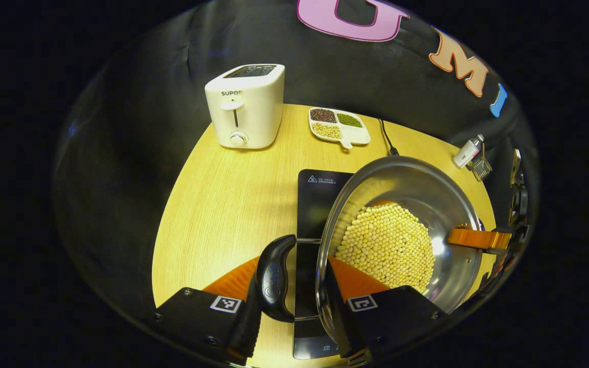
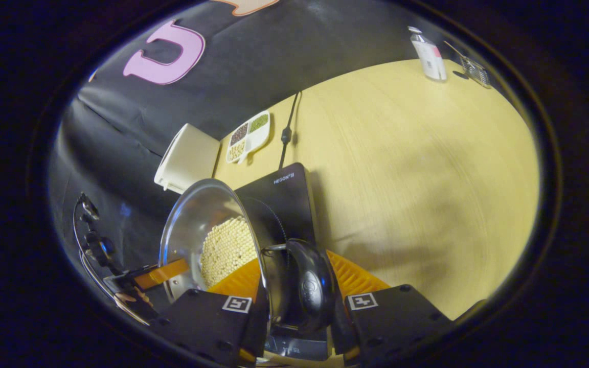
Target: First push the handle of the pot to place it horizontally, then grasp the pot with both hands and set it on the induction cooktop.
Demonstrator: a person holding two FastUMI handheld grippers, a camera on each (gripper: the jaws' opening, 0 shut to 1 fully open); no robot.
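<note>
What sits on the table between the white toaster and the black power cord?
A divided dish of beans lies between the toaster and cord, seen in the left gripper view.

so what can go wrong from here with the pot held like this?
1. The pot is full of yellow beans; a tilt could spill them.
2. Each gripper holds only a side handle, so one could slip.
3. The cooktop lies under the pot; off-centre landing is possible.

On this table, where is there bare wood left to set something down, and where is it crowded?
Bare wood on the table lies between the toaster and the induction cooktop; a wider patch in the right gripper view runs from the cooktop toward the bottle. It is crowded over the cooktop, around the pot.
</note>
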